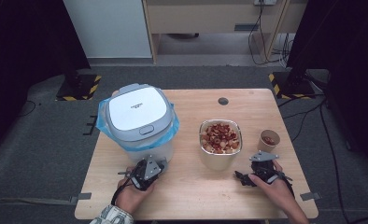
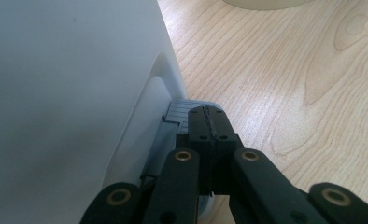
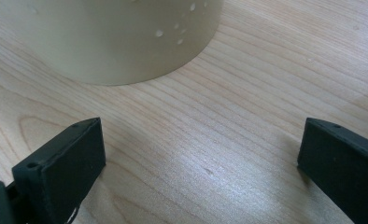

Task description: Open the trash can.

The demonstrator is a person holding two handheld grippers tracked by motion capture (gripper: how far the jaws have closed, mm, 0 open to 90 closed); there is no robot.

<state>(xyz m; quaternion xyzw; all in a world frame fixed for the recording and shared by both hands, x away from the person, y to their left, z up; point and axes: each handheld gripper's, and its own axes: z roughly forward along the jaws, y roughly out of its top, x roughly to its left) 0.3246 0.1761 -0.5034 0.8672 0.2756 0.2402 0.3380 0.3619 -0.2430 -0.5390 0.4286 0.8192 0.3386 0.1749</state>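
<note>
A white bin (image 1: 140,116) with a shut lid and a blue bag liner stands at the table's left. My left gripper (image 1: 162,163) is at the foot of the bin's front. In the left gripper view its jaws (image 2: 211,114) are shut with nothing between them, their tip over a grey ribbed pedal (image 2: 177,111) at the bin's base (image 2: 70,93). My right gripper (image 1: 262,164) rests on the table in front of a cream bowl (image 1: 219,156) of chopped food. Its jaws stand wide open over bare wood, short of the bowl's wall (image 3: 121,37).
A small paper cup (image 1: 269,140) with red bits in it stands right of the bowl. The wooden table (image 1: 191,196) has a round cable hole (image 1: 223,101) at the back. Black stands and cables lie on the floor beyond.
</note>
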